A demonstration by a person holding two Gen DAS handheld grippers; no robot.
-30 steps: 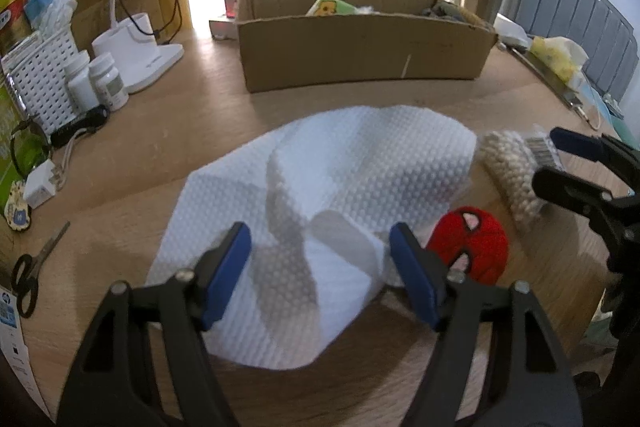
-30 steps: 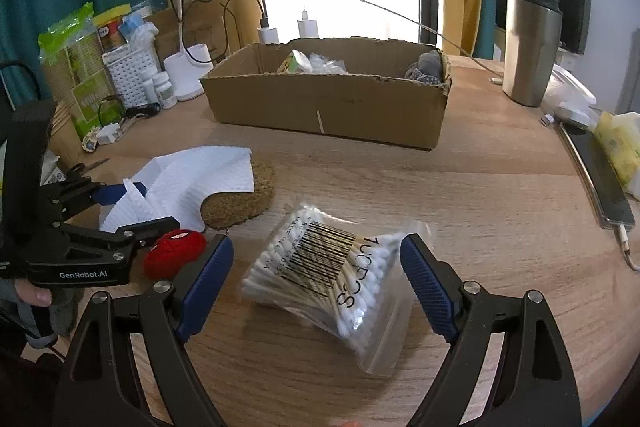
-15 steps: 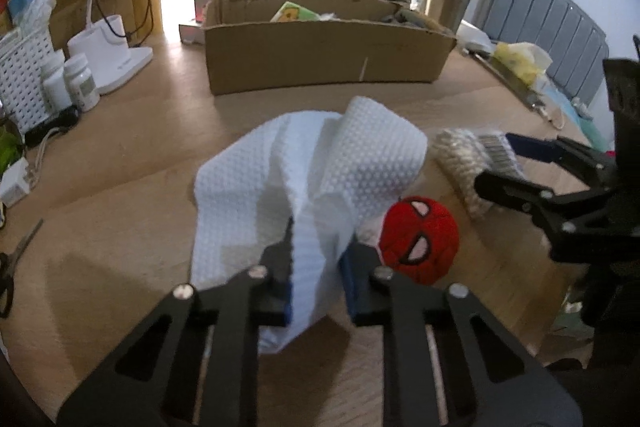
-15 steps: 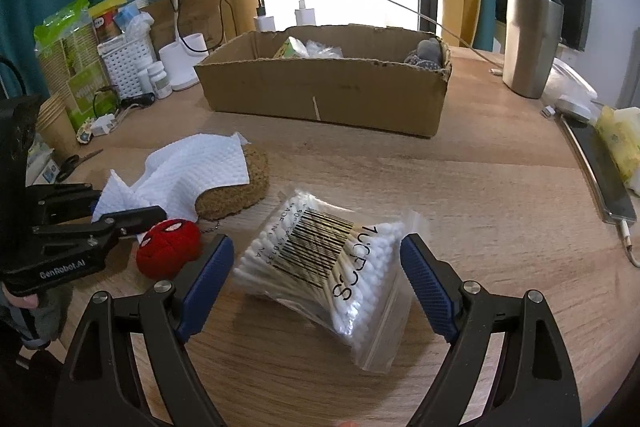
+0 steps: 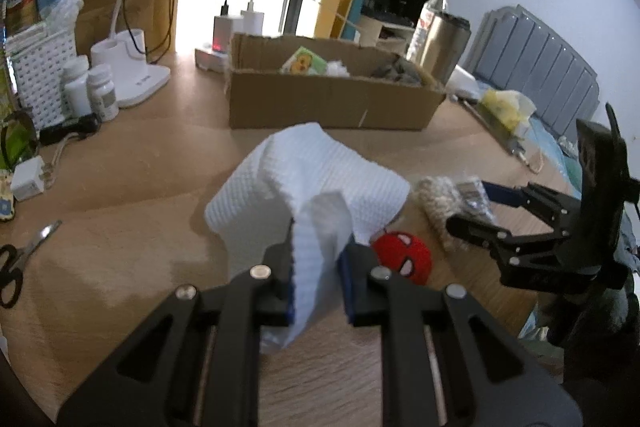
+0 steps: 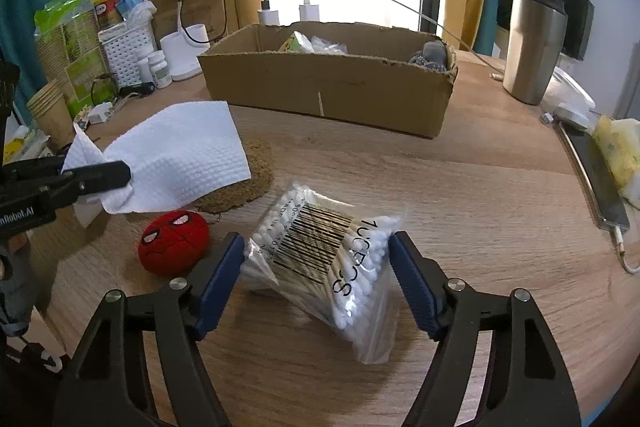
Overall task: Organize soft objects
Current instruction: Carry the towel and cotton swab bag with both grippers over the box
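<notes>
Left wrist view: the left gripper [image 5: 316, 277] is clamped on a fold of the white cloth [image 5: 312, 183], which hangs lifted in front of the cardboard box [image 5: 332, 103]. The red plush ball [image 5: 402, 257] lies on the table [image 5: 132, 163], nearer than the box.

Right wrist view: the right gripper [image 6: 316, 275] has just been closing; its jaws straddle the bag of cotton swabs [image 6: 320, 255], in front of the box, pads not clearly pressing. The step in hand is pickup of 2 items. Next: carry the cloth over the box, then finish closing on the bag.
</notes>
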